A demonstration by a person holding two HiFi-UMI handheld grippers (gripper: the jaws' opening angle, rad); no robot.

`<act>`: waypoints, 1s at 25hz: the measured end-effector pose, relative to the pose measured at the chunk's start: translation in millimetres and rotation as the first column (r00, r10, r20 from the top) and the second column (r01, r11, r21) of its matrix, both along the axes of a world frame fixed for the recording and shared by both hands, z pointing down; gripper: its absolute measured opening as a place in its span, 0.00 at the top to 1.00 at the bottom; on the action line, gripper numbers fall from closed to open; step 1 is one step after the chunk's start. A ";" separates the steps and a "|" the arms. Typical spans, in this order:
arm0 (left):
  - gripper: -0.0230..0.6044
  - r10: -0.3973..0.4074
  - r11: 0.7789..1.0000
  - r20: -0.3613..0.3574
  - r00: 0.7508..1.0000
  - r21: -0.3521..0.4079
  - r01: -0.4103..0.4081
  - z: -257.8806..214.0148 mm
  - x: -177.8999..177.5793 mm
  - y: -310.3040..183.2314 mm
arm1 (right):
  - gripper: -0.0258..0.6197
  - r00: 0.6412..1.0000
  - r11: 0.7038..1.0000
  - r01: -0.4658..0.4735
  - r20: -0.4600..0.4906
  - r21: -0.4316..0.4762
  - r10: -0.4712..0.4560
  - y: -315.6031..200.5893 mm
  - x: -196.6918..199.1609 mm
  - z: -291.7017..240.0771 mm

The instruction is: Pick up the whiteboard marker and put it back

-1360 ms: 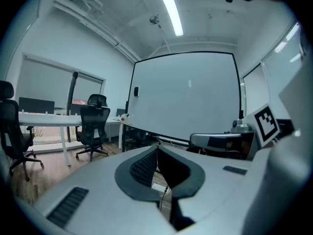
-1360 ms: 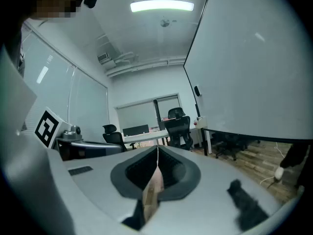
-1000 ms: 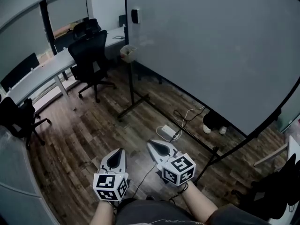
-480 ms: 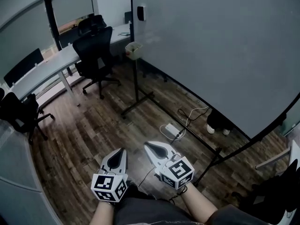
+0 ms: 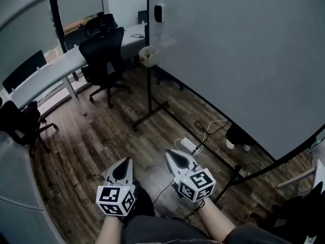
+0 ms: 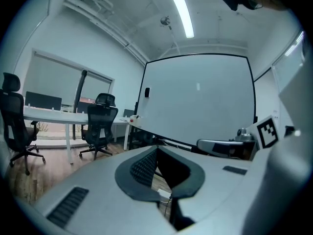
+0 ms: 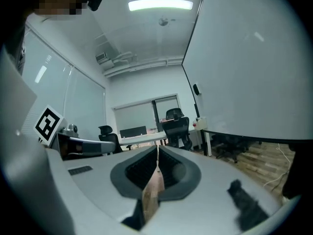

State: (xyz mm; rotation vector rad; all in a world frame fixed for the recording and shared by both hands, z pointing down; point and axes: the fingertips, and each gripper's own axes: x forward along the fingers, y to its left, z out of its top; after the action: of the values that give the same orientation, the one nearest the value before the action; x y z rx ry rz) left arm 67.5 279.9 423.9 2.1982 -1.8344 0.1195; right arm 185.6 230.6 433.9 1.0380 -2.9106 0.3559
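A big whiteboard (image 5: 238,60) on a black stand fills the right of the head view. A small pale holder (image 5: 149,56) hangs at its lower left corner, and a dark eraser (image 5: 159,13) sticks to the board above it. I cannot make out a marker from here. My left gripper (image 5: 123,168) and right gripper (image 5: 175,158) are held low over the wood floor, side by side, pointing toward the board. Both are shut with nothing between the jaws. In the left gripper view the holder (image 6: 133,118) shows far ahead; the right gripper view shows the holder (image 7: 200,123) too.
The stand's legs (image 5: 152,113) spread over the floor ahead. A white power strip (image 5: 188,145) with cables lies just beyond my right gripper. Shoes (image 5: 236,136) sit under the board. Black office chairs (image 5: 104,55) and a long white desk (image 5: 45,78) stand at the left.
The whole view has shifted: the board, holder and chairs sit further right and slightly lower in the picture. Both grippers stay shut and side by side, the right one a little further right.
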 end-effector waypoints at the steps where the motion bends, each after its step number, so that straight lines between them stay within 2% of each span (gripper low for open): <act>1: 0.94 0.003 1.000 -0.001 1.000 0.002 -0.003 -0.4 -4.3 -9.9 | 0.92 1.000 1.000 -0.012 0.002 -0.005 0.012 -11.3 -2.0 0.4; 9: 0.94 0.021 1.000 -0.022 1.000 0.022 -0.021 -1.8 -54.1 -94.9 | 0.92 0.997 0.997 -0.071 -0.013 -0.009 0.071 -95.8 -34.0 2.5; 15: 0.94 0.048 0.999 -0.053 0.997 0.021 -0.047 -1.0 -103.0 -177.2 | 0.92 0.986 0.985 -0.169 -0.013 -0.022 0.169 -171.6 -60.3 4.6; 21: 0.94 0.119 0.993 -0.055 0.991 0.019 -0.118 -15.0 -153.7 -273.0 | 0.92 0.966 0.966 -0.258 -0.010 -0.022 0.258 -260.6 -100.8 -13.1; 25: 0.94 0.158 0.987 -0.083 0.984 0.033 -0.156 -25.2 -182.2 -322.4 | 0.92 0.949 0.949 -0.314 -0.013 -0.007 0.314 -308.6 -124.4 -24.2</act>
State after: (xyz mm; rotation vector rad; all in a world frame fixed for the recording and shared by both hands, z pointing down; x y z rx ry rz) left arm -114.7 -42.5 398.8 2.3262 -1.6258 0.0318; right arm 61.2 -78.1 409.7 1.4998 -2.7261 0.3689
